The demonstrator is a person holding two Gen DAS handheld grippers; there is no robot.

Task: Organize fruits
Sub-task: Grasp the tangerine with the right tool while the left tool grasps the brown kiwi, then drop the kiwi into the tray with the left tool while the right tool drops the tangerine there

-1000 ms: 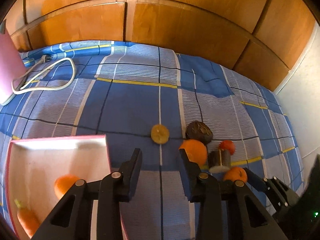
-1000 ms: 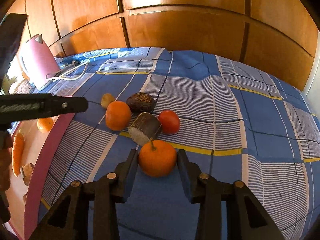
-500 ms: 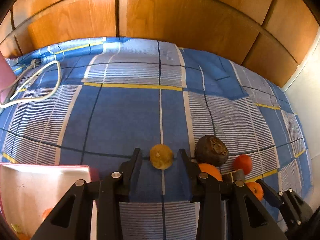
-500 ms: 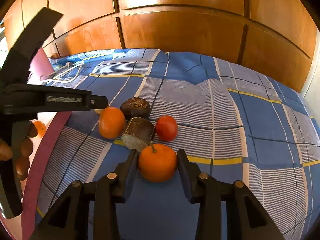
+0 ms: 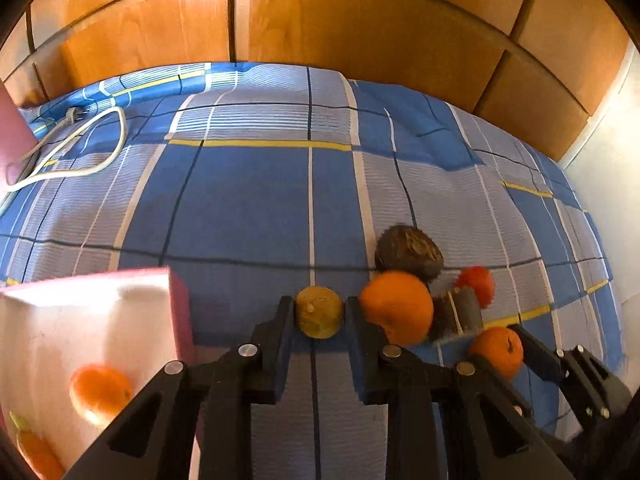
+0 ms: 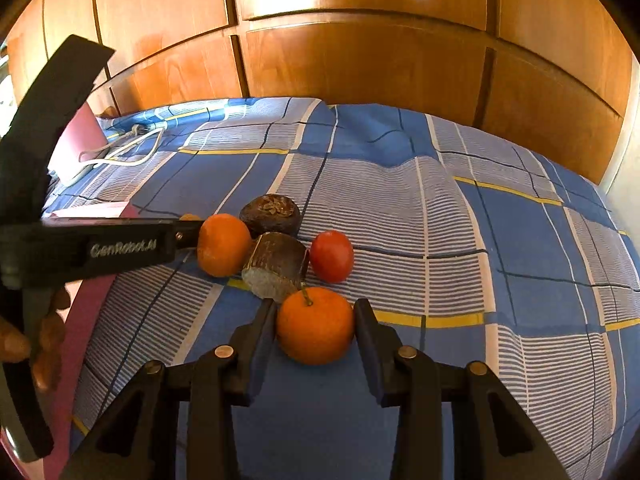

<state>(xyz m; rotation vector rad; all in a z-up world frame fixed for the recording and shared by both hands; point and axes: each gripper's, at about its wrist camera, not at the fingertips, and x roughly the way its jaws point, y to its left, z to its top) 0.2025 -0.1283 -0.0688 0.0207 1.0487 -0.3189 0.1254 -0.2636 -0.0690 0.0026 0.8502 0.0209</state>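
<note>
My left gripper [image 5: 318, 314] has its fingers against both sides of a small yellow-brown fruit [image 5: 319, 312] on the blue checked cloth. Beside it lie an orange [image 5: 396, 306], a dark round fruit [image 5: 408, 246], a red tomato [image 5: 478, 284] and a cut brown piece [image 5: 456, 314]. My right gripper [image 6: 315, 322] closes around a stemmed orange [image 6: 315, 324], its fingers touching both sides. A pink-rimmed white tray [image 5: 80, 320] at the left holds an orange [image 5: 100, 392] and a carrot [image 5: 38, 454].
A white cable [image 5: 76, 148] and a pink appliance [image 6: 82, 136] lie at the far left of the cloth. Wooden cabinet doors [image 5: 360, 36] stand behind. A white wall [image 5: 612, 184] borders the right. My left gripper's body [image 6: 92, 248] shows in the right wrist view.
My left gripper swung from the tray to the yellow-brown fruit and closed on it. My right gripper narrowed onto the stemmed orange.
</note>
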